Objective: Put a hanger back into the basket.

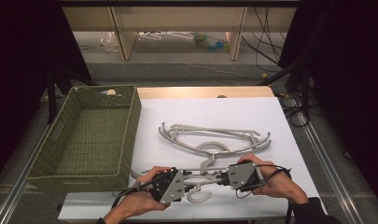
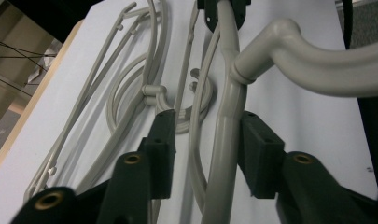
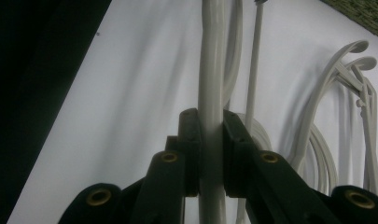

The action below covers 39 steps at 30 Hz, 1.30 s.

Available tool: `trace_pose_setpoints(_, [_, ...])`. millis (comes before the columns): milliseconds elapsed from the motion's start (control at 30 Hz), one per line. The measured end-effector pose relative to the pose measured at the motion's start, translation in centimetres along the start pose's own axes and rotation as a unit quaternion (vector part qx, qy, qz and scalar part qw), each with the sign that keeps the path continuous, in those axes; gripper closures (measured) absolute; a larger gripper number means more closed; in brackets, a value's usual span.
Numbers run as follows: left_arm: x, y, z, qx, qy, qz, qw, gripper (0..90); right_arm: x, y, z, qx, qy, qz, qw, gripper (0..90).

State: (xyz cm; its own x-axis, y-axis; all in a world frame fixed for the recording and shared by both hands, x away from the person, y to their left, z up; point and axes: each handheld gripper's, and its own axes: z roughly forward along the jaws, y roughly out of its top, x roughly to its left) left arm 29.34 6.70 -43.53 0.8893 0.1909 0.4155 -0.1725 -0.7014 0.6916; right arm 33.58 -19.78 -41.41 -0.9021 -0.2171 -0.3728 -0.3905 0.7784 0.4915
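Basket (image 1: 86,135) sits far left on the white table (image 1: 270,121), while near the front edge the left gripper (image 1: 185,178) straddles the grey hanger (image 1: 204,179) bar, jaws partly closed but with a gap at one pad, and the right gripper (image 1: 220,178) clamps that bar tight.
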Motion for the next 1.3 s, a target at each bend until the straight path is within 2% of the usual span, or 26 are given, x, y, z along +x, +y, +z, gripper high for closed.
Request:
trace_pose_setpoints(33, [0.0, 0.0, 0.0, 0.0, 0.0, 0.005, 1.0, 62.4, 0.1, 0.0, 0.0, 0.001, 0.001, 0.007, 1.0, 80.8])
trace_pose_setpoints(67, [0.0, 0.0, 0.0, 0.001, -0.003, 0.006, 1.0, 65.3, 0.0, 0.0, 0.0, 0.0, -0.001, -0.002, 1.0, 80.8])
trace_pose_setpoints(167, [-0.1, 0.2, 0.0, 0.002, -0.004, 0.018, 0.9998, 72.7, -0.1, -0.1, 0.0, -0.003, -0.005, 0.001, 1.0, 80.8])
trace_pose_setpoints(200, [0.0, 0.3, -0.1, 0.004, -0.001, 0.027, 0.9996, 74.2, 0.1, -0.2, -0.2, 0.003, -0.005, 0.019, 0.9998, 80.7])
trace_pose_setpoints(333, [0.0, 0.8, -0.5, 0.008, -0.004, 0.043, 0.999, 76.4, -0.2, -0.2, -0.2, -0.011, -0.01, -0.003, 0.9999, 80.4])
trace_pose_setpoints(433, [0.1, 1.0, -0.7, 0.008, -0.016, 0.038, 0.9991, 77.5, -0.3, -0.2, -0.5, -0.02, -0.014, 0.0, 0.9997, 79.7])
trace_pose_setpoints(500, [0.4, 1.2, -1.0, -0.001, -0.028, 0.006, 0.9996, 78.6, -0.3, -0.2, -0.7, -0.032, -0.022, 0.011, 0.9992, 77.9])
trace_pose_setpoints(567, [1.0, 1.2, -1.4, -0.011, -0.048, -0.041, 0.9979, 78.7, -0.3, -0.1, -0.8, -0.035, -0.033, 0.026, 0.9985, 76.7])
trace_pose_setpoints(600, [1.0, 1.2, -1.4, -0.011, -0.048, -0.041, 0.9979, 78.7, -0.3, 0.0, -0.9, -0.036, -0.037, 0.03, 0.9983, 75.6])
trace_pose_setpoints(633, [1.4, 1.2, -1.6, -0.019, -0.058, -0.087, 0.9943, 78.7, -0.4, 0.1, -0.9, -0.036, -0.042, 0.032, 0.9979, 72.7])
trace_pose_setpoints(700, [1.7, 1.0, -1.8, -0.015, -0.058, -0.115, 0.9915, 78.8, -0.4, 0.2, -1.0, -0.041, -0.05, 0.05, 0.9967, 67.7])
trace_pose_setpoints(733, [2.1, 0.9, -1.9, -0.015, -0.06, -0.141, 0.988, 78.8, -0.4, 0.3, -1.1, -0.041, -0.059, 0.064, 0.9954, 61.3])
trace_pose_setpoints(767, [2.3, 0.7, -2.0, -0.019, -0.06, -0.157, 0.9856, 78.8, -0.5, 0.5, -1.3, -0.039, -0.087, 0.073, 0.9927, 52.9])
trace_pose_setpoints(800, [2.6, 0.5, -2.2, -0.023, -0.067, -0.187, 0.9797, 78.9, -0.6, 0.7, -1.5, -0.042, -0.1, 0.088, 0.9902, 48.9])
trace_pose_setpoints(833, [2.9, 0.3, -2.5, -0.027, -0.071, -0.211, 0.9745, 78.9, -0.7, 0.9, -1.8, -0.063, -0.109, 0.119, 0.9848, 45.2])
trace_pose_setpoints(867, [3.1, 0.1, -2.6, -0.034, -0.072, -0.23, 0.9699, 78.8, -0.8, 1.0, -2.0, -0.076, -0.121, 0.137, 0.9801, 40.8])
trace_pose_setpoints(900, [3.4, -0.1, -2.8, -0.043, -0.078, -0.254, 0.9632, 78.8, -0.8, 1.1, -2.2, -0.083, -0.133, 0.151, 0.976, 37.8])
trace_pose_setpoints(933, [3.7, -0.3, -3.0, -0.047, -0.078, -0.272, 0.958, 78.9, -0.8, 1.3, -2.5, -0.094, -0.148, 0.17, 0.9697, 35.8])
trace_pose_setpoints(967, [4.0, -0.5, -3.2, -0.057, -0.083, -0.295, 0.95, 78.9, -0.8, 1.5, -2.8, -0.109, -0.151, 0.19, 0.964, 34.4])
trace_pose_setpoints(1000, [4.0, -0.5, -3.2, -0.057, -0.083, -0.295, 0.95, 78.9, -0.8, 1.5, -2.8, -0.109, -0.151, 0.19, 0.964, 34.4])
trace_pose_setpoints(1033, [4.5, -1.0, -3.7, -0.069, -0.084, -0.326, 0.939, 78.9, -0.7, 1.7, -3.3, -0.131, -0.161, 0.221, 0.953, 30.2])
trace_pose_setpoints(1133, [5.2, -1.5, -4.5, -0.083, -0.083, -0.362, 0.9248, 78.9, -0.4, 1.8, -3.8, -0.146, -0.183, 0.25, 0.9395, 29.1])
trace_pose_setpoints(1167, [5.2, -1.5, -4.5, -0.083, -0.083, -0.362, 0.9248, 78.9, -0.4, 1.8, -3.8, -0.146, -0.183, 0.25, 0.9395, 29.1])
trace_pose_setpoints(1200, [5.7, -1.8, -5.2, -0.095, -0.083, -0.376, 0.9179, 79.0, 0.1, 1.8, -3.9, -0.151, -0.189, 0.264, 0.9336, 27.4])
trace_pose_setpoints(1267, [6.1, -1.9, -6.2, -0.112, -0.079, -0.399, 0.9065, 79.0, 0.5, 1.7, -3.9, -0.148, -0.203, 0.271, 0.9292, 26.6])
trace_pose_setpoints(1300, [6.1, -1.9, -6.2, -0.112, -0.079, -0.399, 0.9065, 79.0, 0.5, 1.7, -3.9, -0.148, -0.203, 0.271, 0.9292, 26.6])
